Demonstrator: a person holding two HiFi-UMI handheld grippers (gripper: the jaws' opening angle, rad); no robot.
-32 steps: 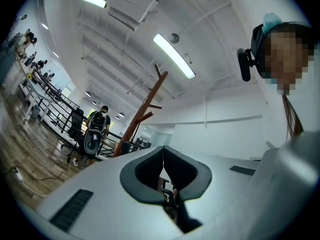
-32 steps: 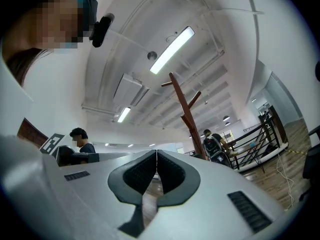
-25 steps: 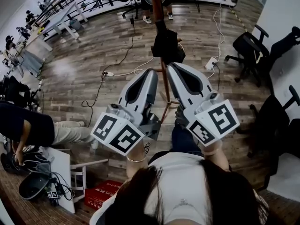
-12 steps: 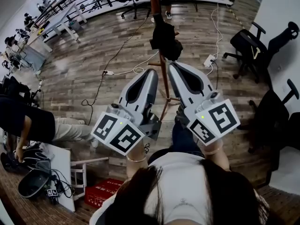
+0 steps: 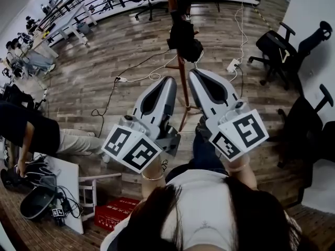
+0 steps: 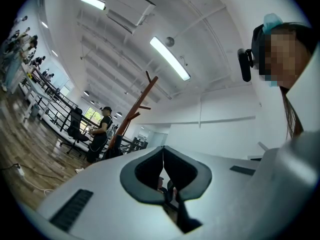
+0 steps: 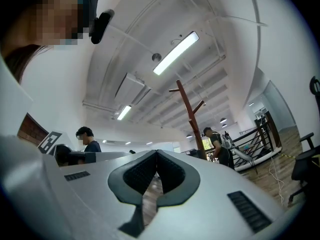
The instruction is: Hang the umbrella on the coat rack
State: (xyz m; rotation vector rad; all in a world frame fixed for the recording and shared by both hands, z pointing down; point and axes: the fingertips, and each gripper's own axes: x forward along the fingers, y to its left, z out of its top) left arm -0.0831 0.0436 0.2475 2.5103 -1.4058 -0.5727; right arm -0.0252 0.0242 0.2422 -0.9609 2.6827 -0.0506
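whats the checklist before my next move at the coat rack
1. Left claw free: ok, jaws together on nothing.
2. Right claw free: ok, jaws together on nothing.
3. Coat rack ahead: ok, upright, seen between both claws in the head view.
4. Umbrella located: cannot tell; a dark bundle hangs on the rack, shape unclear.
5. Floor path: not ok, cables trail near the rack's base.
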